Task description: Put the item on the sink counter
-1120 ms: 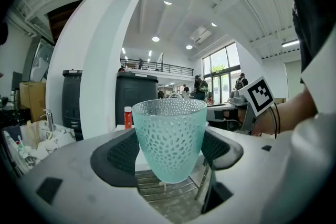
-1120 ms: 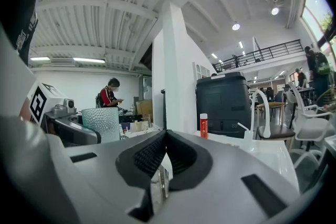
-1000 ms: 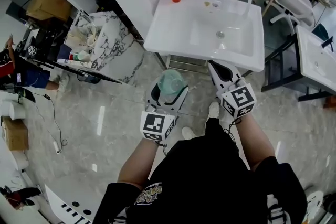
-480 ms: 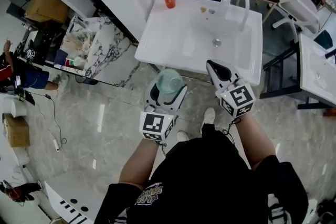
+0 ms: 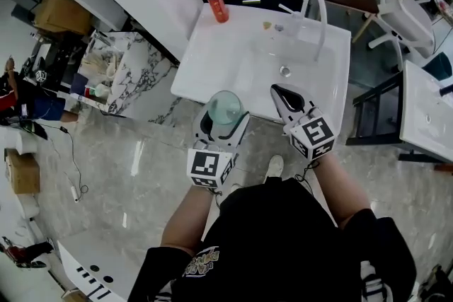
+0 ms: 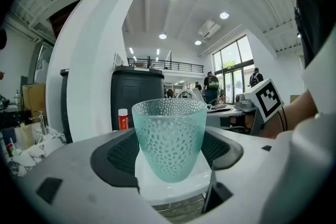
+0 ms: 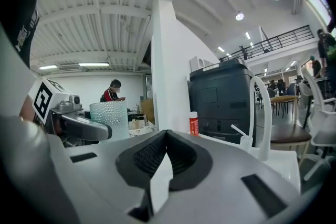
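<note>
A person stands at a white sink tabletop [image 5: 205,71] with 2 tools in hand. The left hand-held gripper [image 5: 225,118] is clamped on a teal dimpled glass cup [image 5: 225,107], which stands upright between its jaws (the left gripper view shows the cup [image 6: 169,136] squarely between the 2 dark pads [image 6: 118,157]). From the head view the cup sits over the front edge of the sink, toward its left corner; whether it touches the surface cannot be told. The right hand-held gripper [image 5: 277,90] hovers over the same front edge, just right of the cup, pointing toward the drain [image 5: 284,71]; its jaws are pressed together with nothing in them, as the right gripper view [image 7: 166,136] confirms. At the back of the sink, an orange bottle with a white cap [image 5: 215,3] stands on the left corner, and a curved white faucet [image 5: 320,7] rises toward the right.
</note>
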`<move>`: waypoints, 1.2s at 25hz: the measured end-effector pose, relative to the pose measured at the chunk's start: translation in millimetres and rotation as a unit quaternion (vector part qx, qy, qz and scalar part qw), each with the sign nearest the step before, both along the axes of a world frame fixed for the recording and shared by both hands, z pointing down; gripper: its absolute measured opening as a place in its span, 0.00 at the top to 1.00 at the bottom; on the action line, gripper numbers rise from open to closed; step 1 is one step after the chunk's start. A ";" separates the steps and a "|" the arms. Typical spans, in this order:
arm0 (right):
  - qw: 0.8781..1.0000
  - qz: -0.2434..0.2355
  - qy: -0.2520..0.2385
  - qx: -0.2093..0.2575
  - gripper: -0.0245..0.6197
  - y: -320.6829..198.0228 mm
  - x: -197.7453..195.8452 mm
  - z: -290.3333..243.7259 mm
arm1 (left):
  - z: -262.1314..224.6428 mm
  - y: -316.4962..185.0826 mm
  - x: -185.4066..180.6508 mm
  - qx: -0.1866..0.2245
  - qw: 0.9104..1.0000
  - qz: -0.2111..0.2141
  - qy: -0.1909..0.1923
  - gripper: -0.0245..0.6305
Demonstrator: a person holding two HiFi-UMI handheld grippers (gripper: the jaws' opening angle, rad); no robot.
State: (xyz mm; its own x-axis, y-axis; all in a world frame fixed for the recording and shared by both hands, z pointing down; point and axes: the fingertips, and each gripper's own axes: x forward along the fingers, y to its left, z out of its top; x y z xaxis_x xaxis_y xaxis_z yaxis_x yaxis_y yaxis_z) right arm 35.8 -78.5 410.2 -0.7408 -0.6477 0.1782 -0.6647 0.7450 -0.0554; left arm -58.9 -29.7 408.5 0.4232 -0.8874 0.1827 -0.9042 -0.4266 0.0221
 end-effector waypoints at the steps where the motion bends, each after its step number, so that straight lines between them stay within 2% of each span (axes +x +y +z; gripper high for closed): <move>1: 1.000 -0.003 -0.001 0.000 0.88 -3.3 2.1 -0.6 | -0.7 -4.7 3.1 0.001 1.000 -0.003 -0.001 0.45; 8: 1.000 -0.024 0.003 0.004 0.88 -18.2 13.2 -0.8 | -1.0 -32.9 18.4 0.004 1.000 -0.018 -0.007 0.45; 16: 1.000 -0.022 -0.002 0.006 0.88 -31.2 22.8 -3.0 | 5.4 -60.1 26.9 -0.006 1.000 -0.018 -0.011 0.45; 22: 1.000 -0.005 -0.008 0.006 0.88 -42.8 26.8 -3.9 | 8.4 -85.5 32.1 -0.004 1.000 -0.003 -0.018 0.45; 30: 1.000 0.019 0.002 -0.001 0.88 -74.2 10.6 7.0 | 18.5 -138.2 26.2 -0.003 0.999 0.037 -0.025 0.45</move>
State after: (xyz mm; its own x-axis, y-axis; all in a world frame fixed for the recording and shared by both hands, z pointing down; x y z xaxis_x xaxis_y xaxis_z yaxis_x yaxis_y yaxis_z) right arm 46.4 -152.6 417.2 -0.7153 -0.6743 0.1835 -0.6922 0.7196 -0.0543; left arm -32.8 -167.9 427.0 0.4778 -0.8528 0.2105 -0.8702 -0.4923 -0.0194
